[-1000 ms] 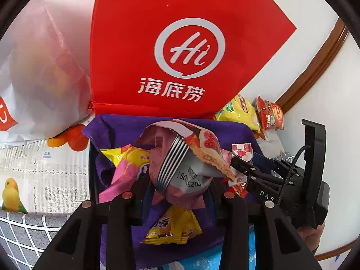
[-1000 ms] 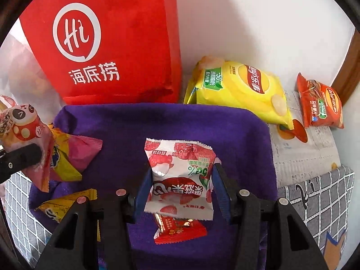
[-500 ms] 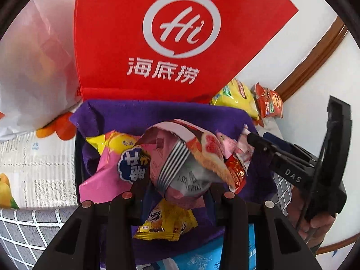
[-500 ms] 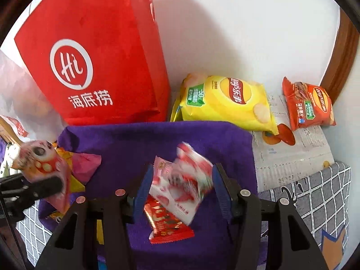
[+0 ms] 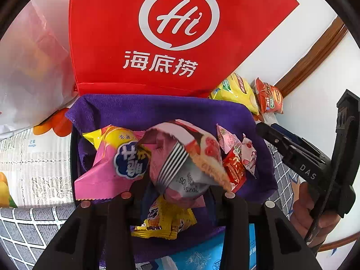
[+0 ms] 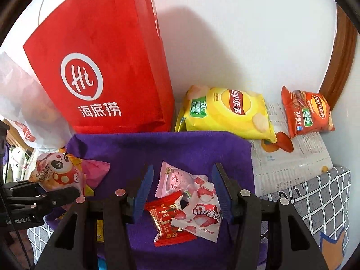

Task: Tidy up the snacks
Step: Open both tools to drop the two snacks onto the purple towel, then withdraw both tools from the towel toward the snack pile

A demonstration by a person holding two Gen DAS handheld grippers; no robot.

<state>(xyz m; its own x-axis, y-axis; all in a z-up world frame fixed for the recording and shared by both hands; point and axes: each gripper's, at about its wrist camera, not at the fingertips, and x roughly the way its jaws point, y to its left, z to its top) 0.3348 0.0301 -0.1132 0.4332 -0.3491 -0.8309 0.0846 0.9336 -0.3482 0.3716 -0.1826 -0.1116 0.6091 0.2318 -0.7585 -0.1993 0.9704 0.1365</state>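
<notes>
Roughly midway, as judged. Nearest, the left gripper [image 5: 177,193] is clamped on a crumpled pink-and-silver snack packet [image 5: 180,157], held up above the purple cloth [image 5: 146,110]. Under it a small yellow packet [image 5: 164,220] and a pink-yellow packet [image 5: 110,164] lie on the cloth. The right gripper [image 6: 183,191] is seen with its blue pads apart and nothing pinched; three small packets are piled loose on the cloth between and below them: a red candy packet [image 6: 166,220], a white strawberry packet [image 6: 202,213] and a pale pink peach packet [image 6: 173,180]. So several small snacks are gathered on the cloth, one not yet set down. Farther back, a yellow chip bag [image 6: 227,114] and an orange chip bag [image 6: 308,114] are left off the cloth by the wall, beside the red paper bag [image 6: 108,63]. Those appear still unsorted.
</notes>
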